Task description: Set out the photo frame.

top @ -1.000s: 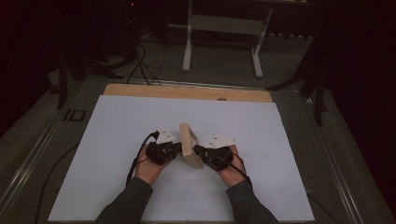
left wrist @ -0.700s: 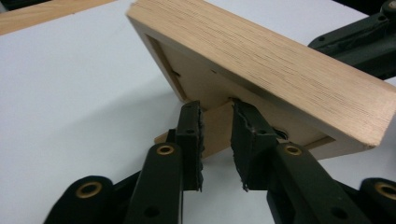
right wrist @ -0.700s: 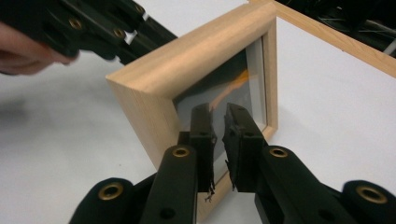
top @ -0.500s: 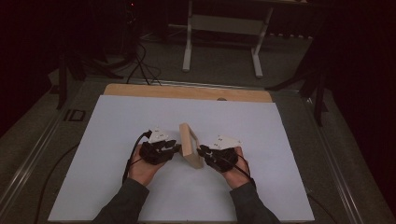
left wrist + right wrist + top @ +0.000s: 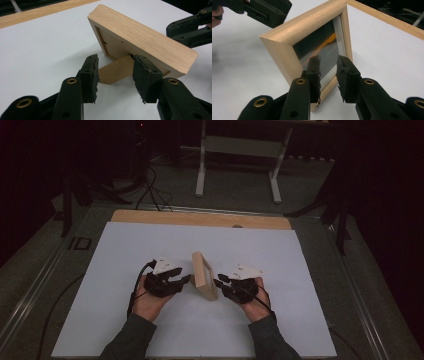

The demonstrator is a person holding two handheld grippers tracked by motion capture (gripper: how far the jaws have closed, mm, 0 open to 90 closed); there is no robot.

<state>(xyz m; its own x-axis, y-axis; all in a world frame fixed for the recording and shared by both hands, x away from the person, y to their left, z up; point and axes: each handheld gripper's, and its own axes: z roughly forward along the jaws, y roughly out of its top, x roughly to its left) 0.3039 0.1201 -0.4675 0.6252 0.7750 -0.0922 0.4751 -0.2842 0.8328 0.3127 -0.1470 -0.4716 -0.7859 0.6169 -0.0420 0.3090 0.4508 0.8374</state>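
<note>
A light wooden picture frame [image 5: 204,276] stands tilted on the white sheet [image 5: 125,250], propped on its back leg [image 5: 115,71]. My left gripper [image 5: 186,279] sits just left of it, behind the frame. Its jaws have just been opening, and the back leg lies between the fingertips [image 5: 91,71] without being pressed. My right gripper [image 5: 218,282] faces the glass front [image 5: 322,47] from the right. Its jaws have also just been opening, and only the frame's lower edge [image 5: 329,87] shows past the gap. Both grippers are open.
The white sheet lies on a wooden board whose far strip [image 5: 200,218] shows bare. Beyond the table a white metal stand [image 5: 240,145] and cables [image 5: 150,185] sit on the dark floor. Free sheet lies on both sides of the hands.
Both grippers' jaws have spread apart from near shut. The left hand has drawn slightly away from the frame. The frame stays standing in the same spot.
</note>
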